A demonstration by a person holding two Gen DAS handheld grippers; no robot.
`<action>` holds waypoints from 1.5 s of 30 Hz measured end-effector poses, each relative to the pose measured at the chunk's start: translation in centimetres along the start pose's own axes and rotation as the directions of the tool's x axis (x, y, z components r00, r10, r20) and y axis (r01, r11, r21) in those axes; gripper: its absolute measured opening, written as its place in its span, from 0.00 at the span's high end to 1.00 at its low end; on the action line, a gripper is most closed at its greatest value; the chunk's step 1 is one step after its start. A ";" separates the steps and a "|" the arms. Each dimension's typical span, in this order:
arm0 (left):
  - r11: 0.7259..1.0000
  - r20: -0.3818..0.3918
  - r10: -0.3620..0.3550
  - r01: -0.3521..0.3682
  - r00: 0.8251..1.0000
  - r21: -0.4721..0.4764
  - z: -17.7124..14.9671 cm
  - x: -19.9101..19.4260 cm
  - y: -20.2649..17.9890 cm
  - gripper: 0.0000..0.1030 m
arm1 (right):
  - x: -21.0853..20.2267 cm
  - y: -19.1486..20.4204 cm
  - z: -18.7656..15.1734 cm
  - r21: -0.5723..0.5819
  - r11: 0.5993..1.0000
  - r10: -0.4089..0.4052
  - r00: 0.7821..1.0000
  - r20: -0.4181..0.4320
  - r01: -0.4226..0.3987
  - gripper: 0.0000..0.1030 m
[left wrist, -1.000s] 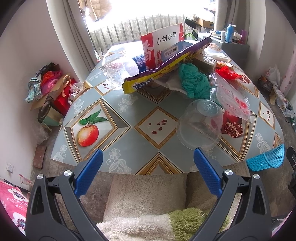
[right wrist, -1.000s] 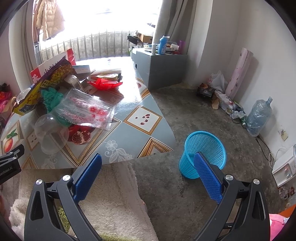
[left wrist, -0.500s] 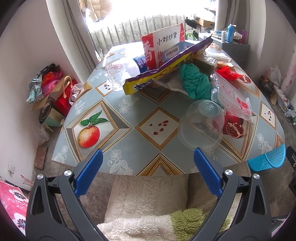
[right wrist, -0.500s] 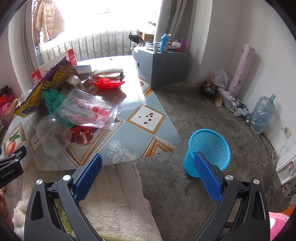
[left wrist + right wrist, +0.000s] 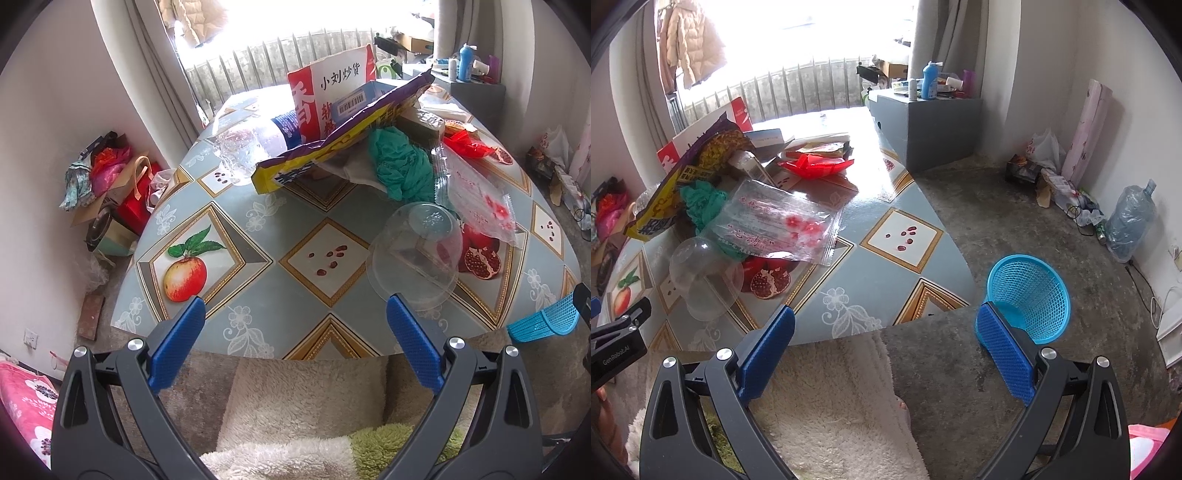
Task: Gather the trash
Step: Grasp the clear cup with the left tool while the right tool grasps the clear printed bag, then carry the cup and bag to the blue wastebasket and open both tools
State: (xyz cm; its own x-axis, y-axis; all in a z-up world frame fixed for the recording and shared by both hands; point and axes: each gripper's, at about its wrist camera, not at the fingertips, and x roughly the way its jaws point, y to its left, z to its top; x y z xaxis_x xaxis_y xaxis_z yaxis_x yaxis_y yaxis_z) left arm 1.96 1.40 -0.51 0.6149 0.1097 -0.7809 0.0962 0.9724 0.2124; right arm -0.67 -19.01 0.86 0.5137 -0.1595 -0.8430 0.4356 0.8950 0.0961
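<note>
Trash lies on the patterned table (image 5: 229,206): a clear plastic dome lid (image 5: 415,254) near the front, a clear printed bag (image 5: 476,188), a green crumpled bag (image 5: 402,170), a purple-yellow snack bag (image 5: 332,144), a red-white box (image 5: 328,92), a clear bottle (image 5: 251,147) and a red wrapper (image 5: 465,146). A blue mesh basket (image 5: 1028,295) stands on the floor right of the table. My left gripper (image 5: 293,317) is open and empty, short of the table's front edge. My right gripper (image 5: 884,325) is open and empty, between table corner and basket.
A grey cabinet (image 5: 923,133) with bottles stands behind the table. Bags and boxes (image 5: 107,184) pile on the floor at the table's left. A water jug (image 5: 1130,221) and clutter line the right wall. A fluffy cream cover (image 5: 831,398) lies below both grippers.
Both grippers have edged slightly forward and up toward the table. Both stay open and empty; nothing on the table has moved.
</note>
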 end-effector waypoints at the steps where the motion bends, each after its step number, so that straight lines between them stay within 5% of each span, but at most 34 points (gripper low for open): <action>1: 1.000 0.003 0.001 -0.001 1.000 0.005 0.0 0.1 -0.1 0.08 | 0.1 0.0 0.1 0.002 1.000 0.005 1.000 -0.001 -0.005 0.06; 9: 0.985 0.124 -0.133 0.118 0.983 0.127 0.1 -0.3 -1.1 0.08 | 2.2 -0.3 1.4 0.042 0.996 0.084 0.996 -0.022 -0.083 0.12; 14: 0.937 0.179 -0.336 0.308 0.925 0.168 0.3 -0.1 -1.2 0.08 | 4.4 -0.5 2.7 0.097 0.981 0.172 0.983 -0.062 -0.166 0.22; 25: 0.874 0.183 -0.474 0.433 0.862 0.222 1.5 2.4 -2.6 0.09 | 10.4 0.3 4.9 0.177 0.944 0.309 0.935 -0.171 -0.280 0.44; 33: 0.854 0.094 -0.488 0.452 0.868 0.259 1.4 5.1 -4.9 0.32 | 12.0 2.8 6.6 0.076 0.954 0.298 0.938 -0.179 -0.289 0.52; 40: 0.853 0.103 -0.494 0.458 0.863 0.249 1.0 5.4 -5.1 0.36 | 11.9 6.2 6.3 -0.149 0.973 0.151 0.973 -0.175 -0.177 0.80; 43: 0.854 0.109 -0.494 0.458 0.863 0.247 0.8 5.2 -5.0 0.36 | 11.7 6.4 6.4 -0.166 0.975 0.121 0.979 -0.165 -0.149 0.97; 45: 0.855 0.111 -0.495 0.460 0.862 0.241 0.8 5.1 -4.6 0.36 | 11.7 5.8 6.3 -0.134 0.977 0.140 0.974 -0.180 -0.165 0.97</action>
State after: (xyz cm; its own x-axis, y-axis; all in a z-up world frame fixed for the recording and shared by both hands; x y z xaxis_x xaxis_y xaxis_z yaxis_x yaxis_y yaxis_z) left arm 5.29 -2.71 -5.06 0.5691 -0.4091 -0.7132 0.5533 0.8322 -0.0359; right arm 12.51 -18.33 -5.16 0.4282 0.0447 -0.9026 0.2414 0.9568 0.1619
